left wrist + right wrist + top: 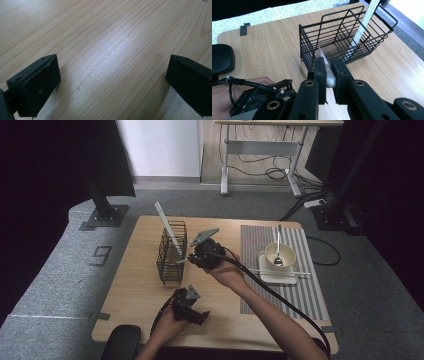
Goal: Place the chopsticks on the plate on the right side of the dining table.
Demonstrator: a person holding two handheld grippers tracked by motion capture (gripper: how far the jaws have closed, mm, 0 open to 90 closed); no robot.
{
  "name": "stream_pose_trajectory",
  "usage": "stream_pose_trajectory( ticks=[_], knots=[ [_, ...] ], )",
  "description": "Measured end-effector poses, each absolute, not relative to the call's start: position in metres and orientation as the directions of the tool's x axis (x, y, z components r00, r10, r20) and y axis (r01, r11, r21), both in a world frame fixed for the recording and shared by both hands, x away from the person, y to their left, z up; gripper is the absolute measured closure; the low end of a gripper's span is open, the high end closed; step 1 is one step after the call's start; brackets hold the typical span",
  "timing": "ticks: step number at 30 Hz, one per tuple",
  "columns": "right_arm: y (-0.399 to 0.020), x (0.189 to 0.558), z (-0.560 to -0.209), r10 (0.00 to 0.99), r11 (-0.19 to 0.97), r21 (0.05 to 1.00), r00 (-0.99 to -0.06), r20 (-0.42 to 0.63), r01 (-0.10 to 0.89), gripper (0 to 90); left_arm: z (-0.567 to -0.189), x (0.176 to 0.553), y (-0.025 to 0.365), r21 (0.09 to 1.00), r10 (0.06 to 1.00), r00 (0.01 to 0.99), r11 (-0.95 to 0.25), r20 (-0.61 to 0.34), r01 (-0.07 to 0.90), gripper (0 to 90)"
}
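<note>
My right gripper (189, 260) (327, 67) is shut on a flat pale grey utensil (329, 75) (181, 262), whose pointed tip faces the black wire basket (171, 252) (347, 37). It hovers just to the right of the basket's near end. A long white stick (167, 225) (364, 25) leans inside the basket. My left gripper (200, 315) (112, 82) stands open low over the bare wooden table (135, 295) near its front edge, with nothing between its jaws.
A striped placemat (260, 240) lies on the right half of the table. On it a square white plate (270, 277) carries a cream bowl (287, 255) with a metal spoon (278, 251), and another white stick (300, 273) lies across the plate. A dark chair part (120, 342) sits at the front left.
</note>
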State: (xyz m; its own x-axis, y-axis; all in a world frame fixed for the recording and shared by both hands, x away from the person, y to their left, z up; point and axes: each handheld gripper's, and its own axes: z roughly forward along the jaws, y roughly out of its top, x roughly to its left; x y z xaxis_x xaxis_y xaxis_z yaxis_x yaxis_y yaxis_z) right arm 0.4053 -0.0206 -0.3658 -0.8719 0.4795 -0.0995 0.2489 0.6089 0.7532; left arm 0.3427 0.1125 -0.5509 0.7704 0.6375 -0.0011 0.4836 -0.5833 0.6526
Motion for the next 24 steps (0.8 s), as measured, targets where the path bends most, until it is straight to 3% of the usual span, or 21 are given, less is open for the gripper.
stream_pose_trajectory(
  ticks=[24],
  knots=[
    [-0.064,0.408,-0.339,0.479,0.55,0.797,-0.876,-0.055,0.25,82.1,-0.551,0.343,0.113,0.653,0.637,0.771,-0.583,-0.001,0.483,0.0]
  ],
)
